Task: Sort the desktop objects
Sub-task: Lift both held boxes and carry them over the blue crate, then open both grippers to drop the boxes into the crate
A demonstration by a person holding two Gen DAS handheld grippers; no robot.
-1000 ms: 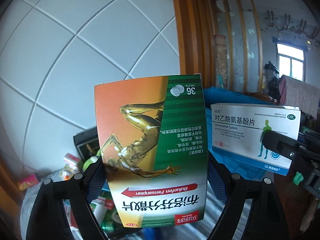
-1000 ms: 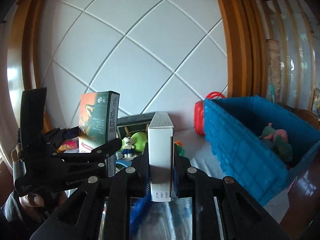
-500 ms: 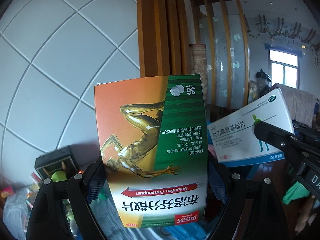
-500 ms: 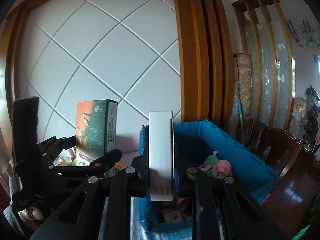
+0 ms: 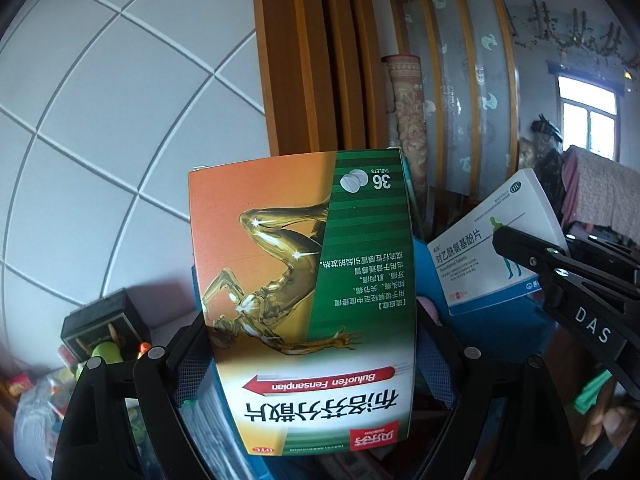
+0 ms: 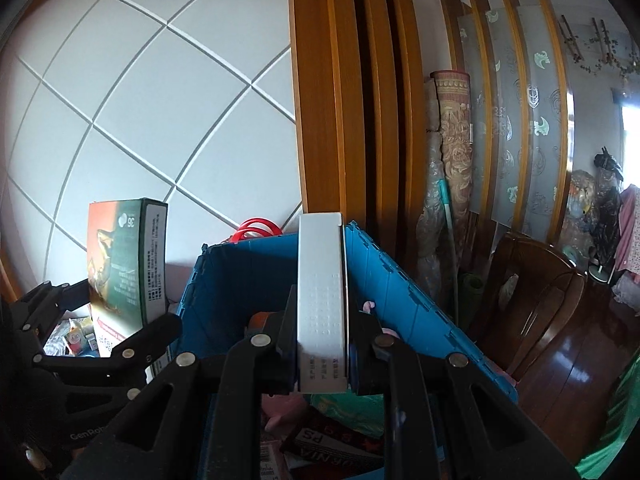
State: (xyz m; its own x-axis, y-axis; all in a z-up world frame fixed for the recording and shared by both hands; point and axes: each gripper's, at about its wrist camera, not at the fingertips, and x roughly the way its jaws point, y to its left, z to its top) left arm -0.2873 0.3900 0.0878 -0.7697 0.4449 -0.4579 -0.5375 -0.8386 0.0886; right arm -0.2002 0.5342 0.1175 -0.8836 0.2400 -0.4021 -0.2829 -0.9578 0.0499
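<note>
My left gripper (image 5: 312, 364) is shut on an orange and green medicine box (image 5: 304, 296), held upright and upside down in the air. That box also shows at the left of the right wrist view (image 6: 124, 264). My right gripper (image 6: 322, 344) is shut on a white and blue medicine box (image 6: 322, 296), held edge-on above the open blue crate (image 6: 228, 280). The white box also shows at the right of the left wrist view (image 5: 492, 248). Inside the crate lie a pink plush toy (image 6: 284, 408) and printed packets.
A black box with a green toy (image 5: 100, 332) and a pile of small packets (image 5: 36, 396) lie at the left by the white tiled wall. A red handle (image 6: 258, 226) sticks up behind the crate. A dark wooden chair (image 6: 532, 304) stands at the right.
Both grippers have swung right with their boxes, from the cluttered table side to over the blue crate. The crate now lies directly below the right gripper, and its contents show.
</note>
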